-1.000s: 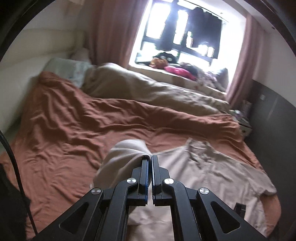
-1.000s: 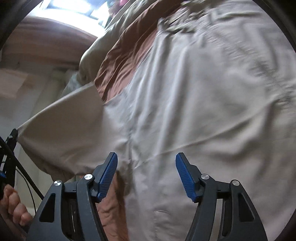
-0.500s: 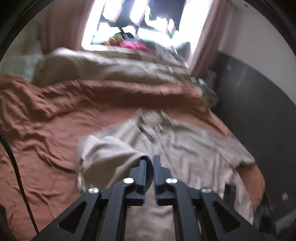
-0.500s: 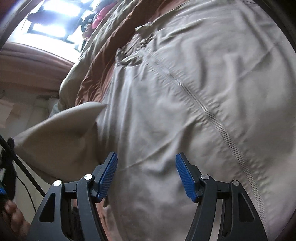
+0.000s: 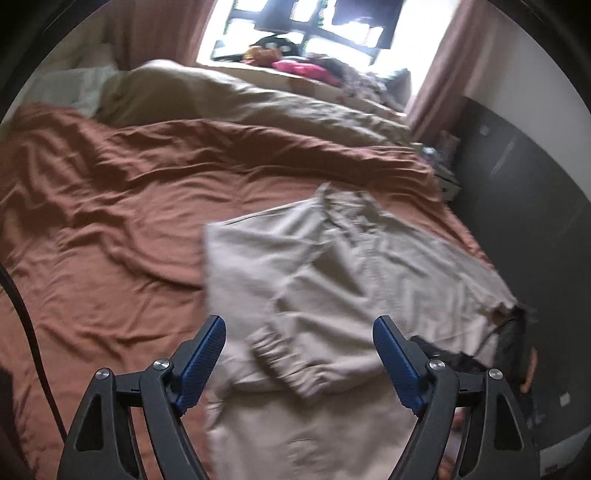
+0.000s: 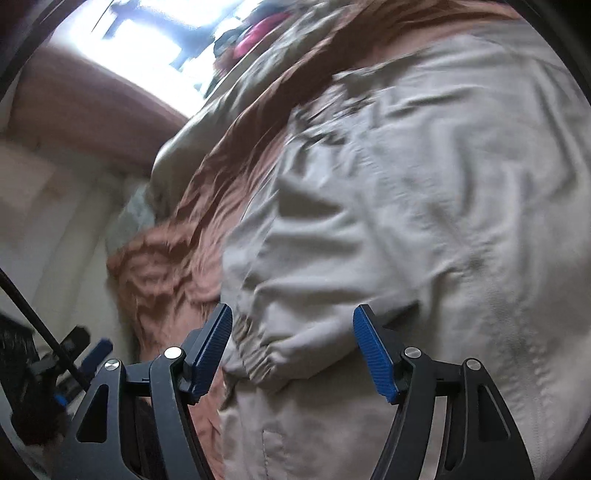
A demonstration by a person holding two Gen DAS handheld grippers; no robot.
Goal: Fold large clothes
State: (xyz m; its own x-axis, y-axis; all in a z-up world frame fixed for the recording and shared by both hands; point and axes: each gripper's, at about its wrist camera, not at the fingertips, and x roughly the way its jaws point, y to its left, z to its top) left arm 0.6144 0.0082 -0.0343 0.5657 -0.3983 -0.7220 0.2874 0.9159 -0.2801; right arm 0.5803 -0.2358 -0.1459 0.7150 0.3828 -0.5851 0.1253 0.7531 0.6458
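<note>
A beige zip jacket (image 5: 369, 266) lies spread on the rust-brown bedsheet (image 5: 110, 221). One sleeve is folded across its front, and the elastic cuff (image 5: 284, 363) rests on the body. My left gripper (image 5: 299, 339) hovers just above that cuff, its jaws opening wide with nothing pressed between the blue pads. In the right wrist view the same jacket (image 6: 424, 184) fills the picture, with the cuff (image 6: 258, 360) low in the middle. My right gripper (image 6: 293, 332) stands open over the cuff, its jaws widening slightly and holding nothing.
A beige duvet (image 5: 258, 107) is bunched along the far side of the bed below a bright window (image 5: 314, 29) with clutter on its sill. A dark wall panel (image 5: 517, 206) runs along the right. A black cable (image 5: 22, 314) hangs at left.
My left gripper was shut on the sleeve end and has let it go. The sleeve dropped onto the jacket's front and the gripper sank lower. The right gripper's view shifted along the jacket.
</note>
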